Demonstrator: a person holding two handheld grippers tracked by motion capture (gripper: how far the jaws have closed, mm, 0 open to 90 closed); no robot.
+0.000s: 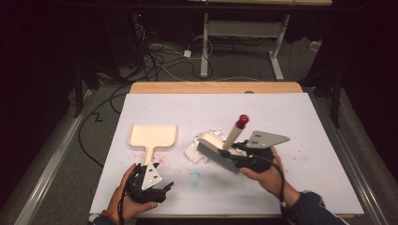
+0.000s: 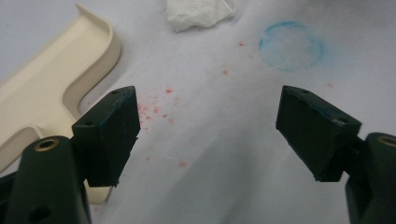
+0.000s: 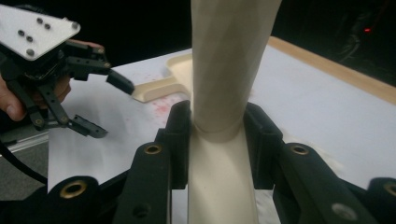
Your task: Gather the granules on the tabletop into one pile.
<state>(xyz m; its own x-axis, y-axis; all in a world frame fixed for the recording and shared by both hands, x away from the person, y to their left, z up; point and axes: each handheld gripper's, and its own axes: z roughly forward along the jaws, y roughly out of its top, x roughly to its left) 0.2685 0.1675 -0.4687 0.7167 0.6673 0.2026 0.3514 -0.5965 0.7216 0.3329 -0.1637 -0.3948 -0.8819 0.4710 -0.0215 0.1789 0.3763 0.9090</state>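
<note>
Two grippers are at work over a white-covered table (image 1: 305,117). The right gripper (image 1: 237,153) has its jaws clamped on the cream handle of a hand brush (image 1: 220,149); in the right gripper view the black pads (image 3: 180,135) press the handle from both sides, and the handle rises straight up between them. From the high view the brush is lifted off the table and tilted: its grey bristles point down and toward the person, just to the left of the gripper's body, while the handle slants up and away to a red knob (image 1: 242,121) above the gripper. A crumpled white paper (image 1: 197,149) lies on the table right beneath and behind the brush head.

The left gripper (image 1: 157,185) stands with its jaws wide apart and nothing between them. In the left gripper view the two black pads (image 2: 109,135) frame bare table surface dotted with red specks (image 2: 159,109). A cream dustpan (image 1: 153,137) lies flat just ahead of this gripper, its handle pointing back toward the jaws; the left pad sits just beside the handle, and I cannot tell whether they touch. A faint blue ring mark (image 1: 195,178) is on the table between the two grippers, ahead and to the right of the open jaws.
</note>
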